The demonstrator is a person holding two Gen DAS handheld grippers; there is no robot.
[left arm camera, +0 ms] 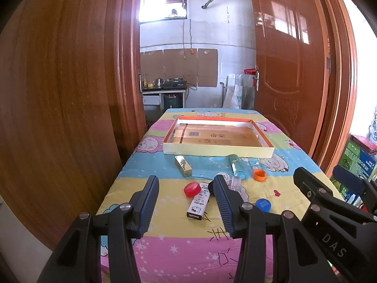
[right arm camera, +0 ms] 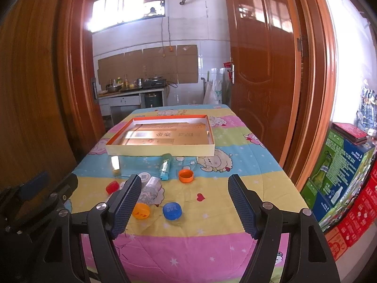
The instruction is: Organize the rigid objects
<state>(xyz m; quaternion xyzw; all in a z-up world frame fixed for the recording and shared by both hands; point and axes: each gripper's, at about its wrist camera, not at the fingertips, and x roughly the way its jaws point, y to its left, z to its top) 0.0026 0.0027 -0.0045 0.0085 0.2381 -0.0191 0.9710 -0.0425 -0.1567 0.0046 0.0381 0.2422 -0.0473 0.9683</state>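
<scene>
I have both sets of tongs hovering above the near end of the table (left arm camera: 132, 165), which is draped in a cartoon-print cloth. My left tongs (left arm camera: 186, 208) are released, jaws spread wide with nothing between them. My right tongs (right arm camera: 183, 210) are released too, jaws well apart and holding nothing.

From the left view, the shallow box lid (left arm camera: 219, 152) with orange inner walls sits at 12 o'clock, toward the far end of the table. Just in front of its near wall, at about 11 o'clock, lies a gold bar-shaped box (left arm camera: 183, 165). At 1 o'clock lies a teal lighter (left arm camera: 236, 166), and further right an orange cap (left arm camera: 259, 175). Straight ahead between my left jaws I see a red cap (left arm camera: 192, 189) touching a white printed stick-shaped box (left arm camera: 199, 203), which lies lengthwise toward me. A clear plastic piece (left arm camera: 235, 184) shows just past the right jaw, partly hidden. A blue cap (left arm camera: 263, 205) rests at 3 o'clock, near that jaw's base.

From the right view, the blue cap (right arm camera: 172, 210) lies between my right jaws, left of center, and a second orange cap (right arm camera: 141, 210) with red marking sits just beside the left jaw.
</scene>
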